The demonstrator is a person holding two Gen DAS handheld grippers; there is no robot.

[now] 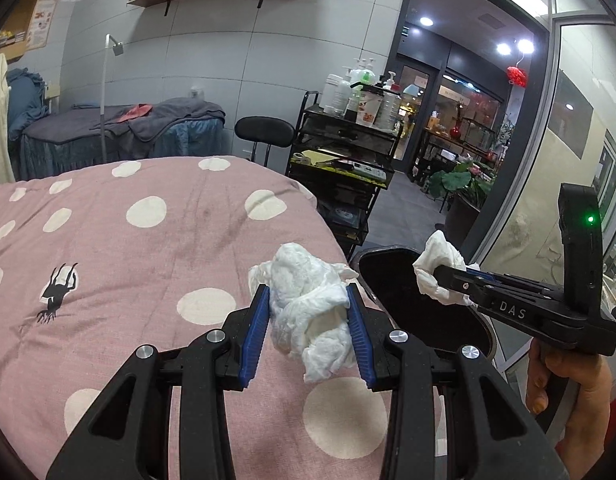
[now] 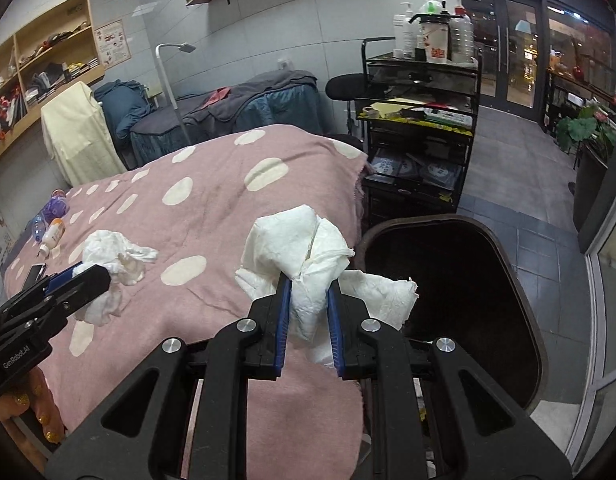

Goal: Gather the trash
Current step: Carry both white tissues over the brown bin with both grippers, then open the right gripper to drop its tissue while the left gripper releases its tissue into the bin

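Both grippers loaded with crumpled white tissue. Left gripper (image 1: 308, 312): blue pads clenched on a loose tissue wad (image 1: 308, 304) at lower centre of its own view, held over the pink polka-dot blanket (image 1: 148, 240), just short of the bed edge. Right gripper (image 2: 308, 304): jaws pinched tight on a second tissue wad (image 2: 304, 248), centre of its view; paper bulges above and to the right of the pads, so the grip is on the narrow middle, likely to keep loose tails from dropping. Dark trash bin (image 2: 524, 300) stands open beside the bed, right half of the right wrist view. In the left wrist view the right gripper sits at right of frame with its wad over the bin mouth: judged ready for release first. Left wad appears to need carrying rightward past the blanket edge. Small bottles (image 2: 52, 232) and a phone (image 2: 34, 274) lie at far left on the blanket, untouched. Risk: light paper may cling to the ribbed pads.
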